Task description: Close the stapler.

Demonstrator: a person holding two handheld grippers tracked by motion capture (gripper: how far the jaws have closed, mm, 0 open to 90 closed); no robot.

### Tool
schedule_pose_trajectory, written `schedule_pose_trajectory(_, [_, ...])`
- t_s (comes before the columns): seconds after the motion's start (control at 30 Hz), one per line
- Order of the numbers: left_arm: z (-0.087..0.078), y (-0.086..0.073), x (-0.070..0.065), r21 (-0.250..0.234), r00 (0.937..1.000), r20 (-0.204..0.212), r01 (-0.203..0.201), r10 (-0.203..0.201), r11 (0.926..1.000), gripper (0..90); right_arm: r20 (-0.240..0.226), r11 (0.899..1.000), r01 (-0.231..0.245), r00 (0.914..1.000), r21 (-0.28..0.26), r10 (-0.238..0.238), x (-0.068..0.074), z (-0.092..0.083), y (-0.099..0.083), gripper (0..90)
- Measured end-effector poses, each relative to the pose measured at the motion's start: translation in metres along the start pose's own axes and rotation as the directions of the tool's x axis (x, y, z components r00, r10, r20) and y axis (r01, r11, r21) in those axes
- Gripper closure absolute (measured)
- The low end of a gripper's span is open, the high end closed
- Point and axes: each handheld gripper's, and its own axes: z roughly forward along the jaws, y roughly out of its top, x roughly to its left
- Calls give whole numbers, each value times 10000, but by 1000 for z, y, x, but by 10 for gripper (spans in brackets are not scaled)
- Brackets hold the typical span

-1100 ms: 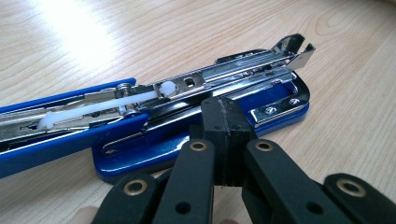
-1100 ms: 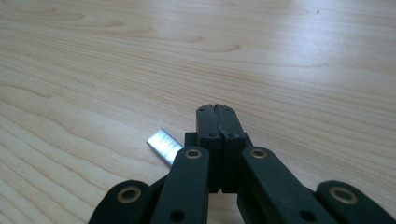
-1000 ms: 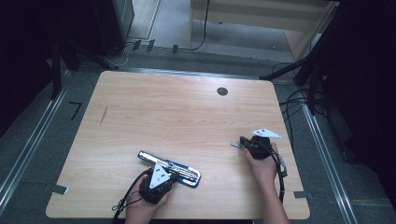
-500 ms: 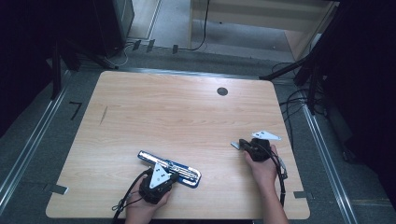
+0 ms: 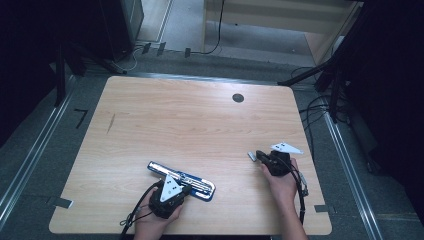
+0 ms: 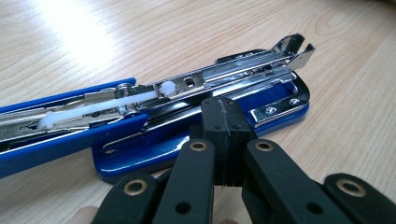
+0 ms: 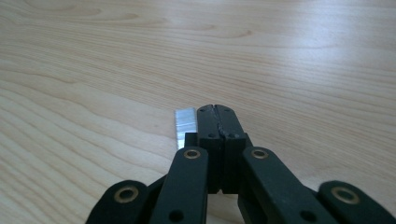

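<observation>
Your left gripper (image 6: 223,135) is sitting pressed together, nothing pinched, tips resting at the base of the opened blue stapler (image 6: 187,116). Your right gripper (image 7: 215,122) is likewise clamped empty, the staple strip (image 7: 185,122) lying just beside it at 9 o'clock. Nothing is changing versus the earlier frames: stapler, strip and both hands are staying put on the table (image 5: 190,120). Loading isn't started.

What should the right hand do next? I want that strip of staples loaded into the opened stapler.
Probably open the right gripper and set its fingers around the staple strip. The fingers are shut, and the strip lies on the table just beside them, not between them. The blue stapler lies open by the left gripper.
</observation>
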Motion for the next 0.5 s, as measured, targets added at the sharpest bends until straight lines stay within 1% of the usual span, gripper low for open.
schedule_pose_trajectory(0.03, [0,0,0,0,10000,0,0,0,10000,900,0,10000,0,10000,0,0,0,0,0,900])
schedule_pose_trajectory(0.07, [0,0,0,1,10000,-3,-1,1,10000,900,-145,9999,145,9998,-35,-145,3,-1,1,857])
schedule_pose_trajectory(0.17, [0,0,0,0,10000,-3,-1,1,10000,900,-212,9996,271,9994,-13,-271,5,-1,2,835])
schedule_pose_trajectory(0.2, [0,0,0,4,10000,-3,-5,5,10000,900,-332,9995,327,9989,27,-326,6,0,1,818])
schedule_pose_trajectory(0.33, [0,0,0,-8,10000,6,-1,1,10000,900,-357,9989,435,9984,145,-430,8,2,1,790])
schedule_pose_trajectory(0.5, [0,0,0,1,10000,-6,-5,5,10000,900,-307,9986,479,9984,203,-473,9,3,0,783])
